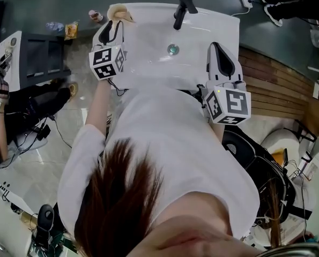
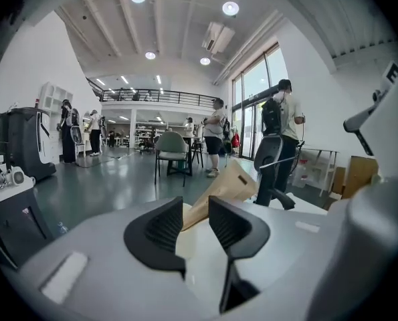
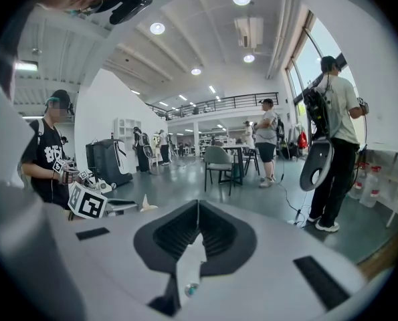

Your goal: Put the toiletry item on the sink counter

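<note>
Seen steeply from above: a white sink counter (image 1: 215,25) with a sunken basin (image 1: 148,60), a black faucet (image 1: 183,9) at the far edge, and a round drain (image 1: 173,50) just in front of the faucet.

At the far-left corner of the counter, beside the basin: a tan toiletry tube (image 1: 120,12), down on the white surface. Narrow end toward the left gripper (image 1: 113,27), broad flat end pointing away from it, with a small dark mark near that broad end.

Left gripper released. Jaws spread wide, ribbed pads facing each other across a clear gap, with the tube's narrow end reaching in between them. No squeeze on the tube from either side. Impossible to tell whether the right-hand pad just brushes its edge. Left marker cube (image 1: 106,62) over the counter's left edge, nearer the body.

Right gripper (image 1: 218,47) clenched on nothing. Jaws pressed together tip to tip, only a thin slit behind them, with white basin and the drain showing through it. Positioned over the near-right corner of the counter, well apart from the tube, with the right marker cube (image 1: 229,105) just past the near edge.

Beyond the counter, in both gripper views: a large bright hall with a grey floor, several standing people, and a green chair (image 2: 172,149) at a table.
</note>
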`<state>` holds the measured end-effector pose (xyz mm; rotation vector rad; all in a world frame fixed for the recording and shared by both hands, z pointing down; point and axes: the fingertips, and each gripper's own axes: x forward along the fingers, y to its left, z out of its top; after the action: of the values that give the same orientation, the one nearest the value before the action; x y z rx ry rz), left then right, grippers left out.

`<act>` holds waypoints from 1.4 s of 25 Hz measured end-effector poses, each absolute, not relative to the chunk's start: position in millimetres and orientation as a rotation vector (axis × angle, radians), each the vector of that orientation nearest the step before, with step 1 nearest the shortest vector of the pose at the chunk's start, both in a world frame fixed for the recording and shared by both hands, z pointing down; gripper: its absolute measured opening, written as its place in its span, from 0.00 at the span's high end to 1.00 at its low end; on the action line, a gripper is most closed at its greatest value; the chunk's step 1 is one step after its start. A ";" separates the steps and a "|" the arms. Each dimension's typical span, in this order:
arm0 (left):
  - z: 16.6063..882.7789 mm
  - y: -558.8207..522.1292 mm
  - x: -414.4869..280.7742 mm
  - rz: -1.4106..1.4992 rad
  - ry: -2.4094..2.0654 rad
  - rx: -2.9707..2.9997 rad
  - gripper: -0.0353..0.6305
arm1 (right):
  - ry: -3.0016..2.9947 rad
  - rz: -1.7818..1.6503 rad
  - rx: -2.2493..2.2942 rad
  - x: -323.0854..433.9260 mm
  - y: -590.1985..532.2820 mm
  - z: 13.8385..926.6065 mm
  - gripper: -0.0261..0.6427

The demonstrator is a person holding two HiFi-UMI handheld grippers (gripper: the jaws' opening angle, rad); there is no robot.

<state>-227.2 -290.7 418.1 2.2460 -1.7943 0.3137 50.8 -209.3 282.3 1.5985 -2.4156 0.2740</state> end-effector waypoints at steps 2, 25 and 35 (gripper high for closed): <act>404.2 -288.2 -226.2 0.275 -1.796 2.269 0.76 | -2.418 0.279 1.605 50.7 -206.2 281.6 0.94; 276.5 -254.3 -204.4 0.149 -1.866 2.518 0.83 | -2.316 0.237 1.693 92.2 -223.6 288.4 0.94; 247.5 -222.1 -172.9 0.113 -1.814 2.601 0.86 | -2.354 0.204 1.670 89.2 -216.3 278.5 0.94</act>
<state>-172.9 -222.1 247.5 2.6015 -1.8137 0.1129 89.2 -216.3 278.5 1.6701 -2.3538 0.2042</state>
